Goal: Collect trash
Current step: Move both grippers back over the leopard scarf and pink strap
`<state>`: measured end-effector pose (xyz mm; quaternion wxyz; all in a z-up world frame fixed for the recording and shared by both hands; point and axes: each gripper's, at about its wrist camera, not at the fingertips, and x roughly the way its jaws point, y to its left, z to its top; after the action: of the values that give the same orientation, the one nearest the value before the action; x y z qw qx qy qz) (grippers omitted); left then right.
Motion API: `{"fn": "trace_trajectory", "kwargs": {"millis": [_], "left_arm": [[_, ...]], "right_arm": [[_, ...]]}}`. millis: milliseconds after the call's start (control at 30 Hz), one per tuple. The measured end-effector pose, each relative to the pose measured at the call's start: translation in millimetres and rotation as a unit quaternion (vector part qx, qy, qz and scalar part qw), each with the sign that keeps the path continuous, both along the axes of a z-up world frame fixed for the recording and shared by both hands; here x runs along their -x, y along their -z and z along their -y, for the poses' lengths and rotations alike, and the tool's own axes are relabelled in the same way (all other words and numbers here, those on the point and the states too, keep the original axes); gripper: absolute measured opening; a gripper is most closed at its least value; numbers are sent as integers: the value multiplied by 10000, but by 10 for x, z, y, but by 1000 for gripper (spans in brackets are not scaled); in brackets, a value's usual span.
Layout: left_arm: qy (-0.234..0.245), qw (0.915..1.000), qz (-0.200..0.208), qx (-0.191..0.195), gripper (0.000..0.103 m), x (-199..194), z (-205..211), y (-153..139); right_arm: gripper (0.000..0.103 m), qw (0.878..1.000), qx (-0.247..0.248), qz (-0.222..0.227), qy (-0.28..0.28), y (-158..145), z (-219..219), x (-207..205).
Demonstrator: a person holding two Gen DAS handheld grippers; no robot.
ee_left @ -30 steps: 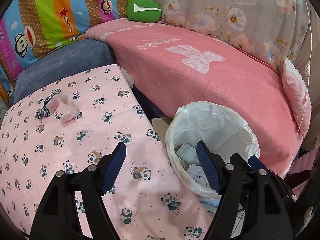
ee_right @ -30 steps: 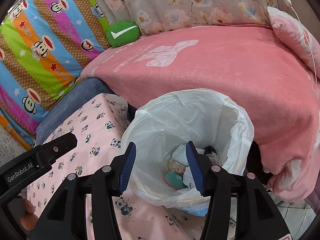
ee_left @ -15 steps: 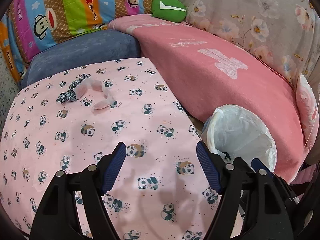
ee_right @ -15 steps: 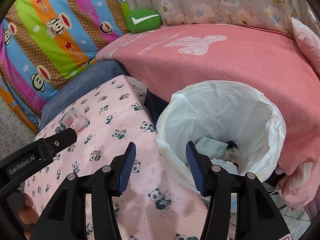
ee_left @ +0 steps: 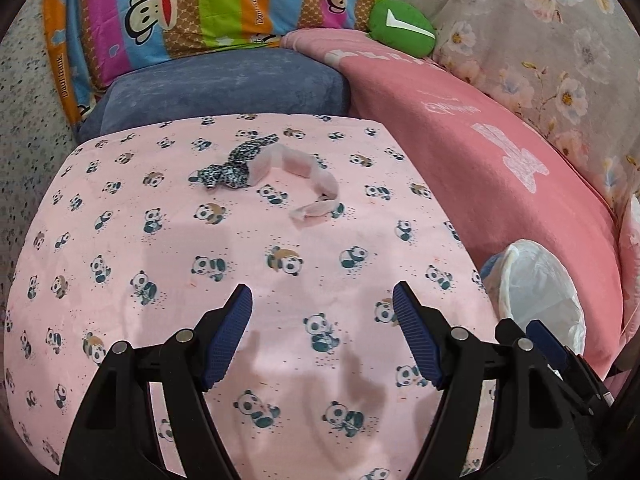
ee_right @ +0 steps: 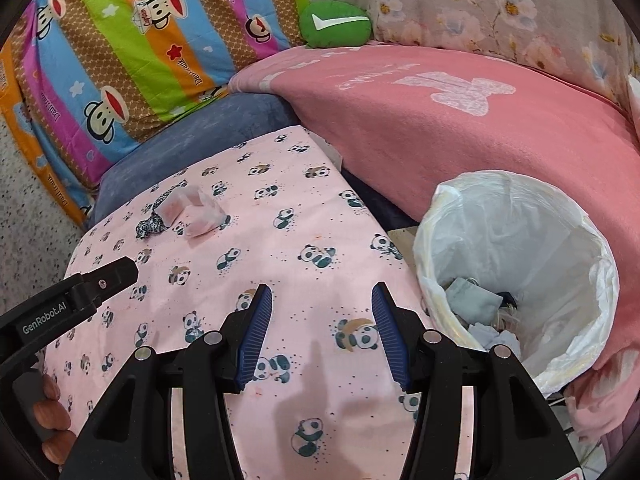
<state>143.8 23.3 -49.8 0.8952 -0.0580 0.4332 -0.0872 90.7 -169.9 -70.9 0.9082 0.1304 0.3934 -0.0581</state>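
Observation:
A crumpled clear plastic wrapper [ee_left: 308, 178] and a black-and-white speckled wrapper [ee_left: 232, 166] lie together on the far part of the panda-print pink table [ee_left: 200, 260]. They also show in the right wrist view, clear wrapper [ee_right: 198, 212] and speckled one [ee_right: 150, 226]. A bin lined with a white bag [ee_right: 516, 256] stands right of the table and holds several scraps; its rim shows in the left wrist view [ee_left: 536, 292]. My left gripper [ee_left: 322, 296] is open and empty above the table, well short of the wrappers. My right gripper [ee_right: 320, 296] is open and empty near the table's right edge.
A pink blanket [ee_left: 480, 152] covers the sofa behind the bin. A blue cushion [ee_left: 224, 84], a striped monkey-print pillow [ee_left: 192, 4] and a green round cushion [ee_left: 402, 26] lie beyond the table. Speckled floor [ee_right: 24, 200] is at the left.
Both grippers have swung left from over the bin to over the table. The wrappers now sit ahead of the left gripper. Both stay open and empty.

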Motion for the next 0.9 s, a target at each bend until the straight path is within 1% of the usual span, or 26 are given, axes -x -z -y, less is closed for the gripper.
{"fn": "trace_trajectory", "kwargs": {"millis": [233, 433, 467, 533, 567, 700, 800, 900], "left_arm": [[-376, 9993, -62, 1, 69, -180, -492, 88], [-701, 9975, -76, -66, 69, -410, -893, 140], [-747, 9971, -78, -76, 70, -454, -942, 143], [-861, 9962, -77, -81, 78, -552, -1046, 149], [-922, 9957, -62, -76, 79, -608, -1098, 150], [-978, 9952, -65, -45, 80, -855, -1166, 165], [-908, 9958, -78, 3, 80, -1092, -1131, 203], [-830, 9965, -103, 32, 80, -1309, -1068, 263]], "right_arm": [[51, 9996, 88, -19, -274, -24, -342, -234], [51, 9985, 136, -76, -521, 3, -622, -526], [51, 9982, 140, -83, -574, 8, -676, -589], [51, 9976, 135, -93, -678, 24, -771, -704], [51, 9972, 143, -101, -726, 35, -822, -775], [51, 9964, 122, -126, -831, 90, -953, -1063], [51, 9963, 6, -167, -838, 142, -993, -1323], [51, 9961, 11, -188, -857, 196, -1007, -1548]]}}
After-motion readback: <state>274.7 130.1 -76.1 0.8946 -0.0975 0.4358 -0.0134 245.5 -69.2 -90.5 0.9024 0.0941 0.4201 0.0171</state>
